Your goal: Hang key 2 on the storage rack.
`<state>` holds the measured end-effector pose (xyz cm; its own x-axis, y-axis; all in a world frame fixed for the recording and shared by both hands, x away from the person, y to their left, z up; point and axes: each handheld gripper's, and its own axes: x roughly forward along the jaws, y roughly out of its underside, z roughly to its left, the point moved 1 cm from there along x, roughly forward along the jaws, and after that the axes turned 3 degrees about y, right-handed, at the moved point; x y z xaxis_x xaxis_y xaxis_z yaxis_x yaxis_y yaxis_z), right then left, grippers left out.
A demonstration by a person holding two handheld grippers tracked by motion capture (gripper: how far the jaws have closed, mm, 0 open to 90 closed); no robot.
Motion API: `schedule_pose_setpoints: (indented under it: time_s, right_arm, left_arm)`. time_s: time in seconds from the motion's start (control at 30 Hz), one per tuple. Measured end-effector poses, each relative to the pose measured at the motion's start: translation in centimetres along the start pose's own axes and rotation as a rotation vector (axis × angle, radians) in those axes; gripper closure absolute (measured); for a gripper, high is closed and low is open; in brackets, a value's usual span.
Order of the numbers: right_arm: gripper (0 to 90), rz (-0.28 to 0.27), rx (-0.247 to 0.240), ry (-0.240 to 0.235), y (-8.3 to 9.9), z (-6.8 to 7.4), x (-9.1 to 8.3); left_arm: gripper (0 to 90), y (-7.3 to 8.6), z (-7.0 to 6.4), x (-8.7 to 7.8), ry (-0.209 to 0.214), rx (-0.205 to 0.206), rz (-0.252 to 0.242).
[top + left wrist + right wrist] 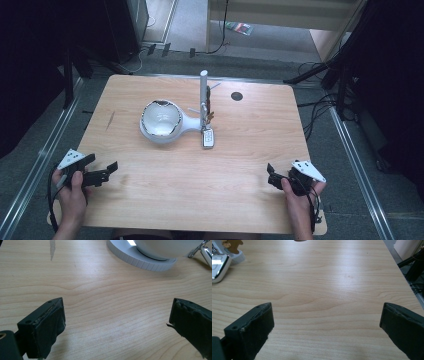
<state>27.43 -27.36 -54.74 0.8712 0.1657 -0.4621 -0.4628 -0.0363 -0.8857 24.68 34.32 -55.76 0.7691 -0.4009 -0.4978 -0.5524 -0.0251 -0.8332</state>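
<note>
A white bowl (pixel 161 119) sits on a round white base (pixel 142 261) left of the table's middle. From that base rises a white upright post (pixel 203 92) with keys hanging on it. A silver car key fob (pixel 208 137) lies on the wood at the foot of the post, and the right gripper view shows the fob (pixel 218 267) at its top left. My left gripper (pixel 102 165) rests near the front left edge, jaws wide open over bare wood (pixel 116 315). At the front right, my right gripper (pixel 271 176) is open too, with nothing between its jaws (pixel 327 315).
A small black round mark (pixel 236 96) lies at the back right of the wooden table (pixel 250 165). A grey streak (pixel 52 248) marks the wood at the left. Cables and dark stands are on the floor around the table.
</note>
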Motion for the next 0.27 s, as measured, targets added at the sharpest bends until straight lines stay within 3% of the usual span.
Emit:
schedule_pose_setpoints:
  time_s: [0.27]
  right_arm:
    - [0.0, -0.027, 0.016, -0.001, 0.29, 0.07, -0.12]
  left_arm:
    - [0.9, -0.02, 0.01, 0.03, 0.001, -0.002, 0.005]
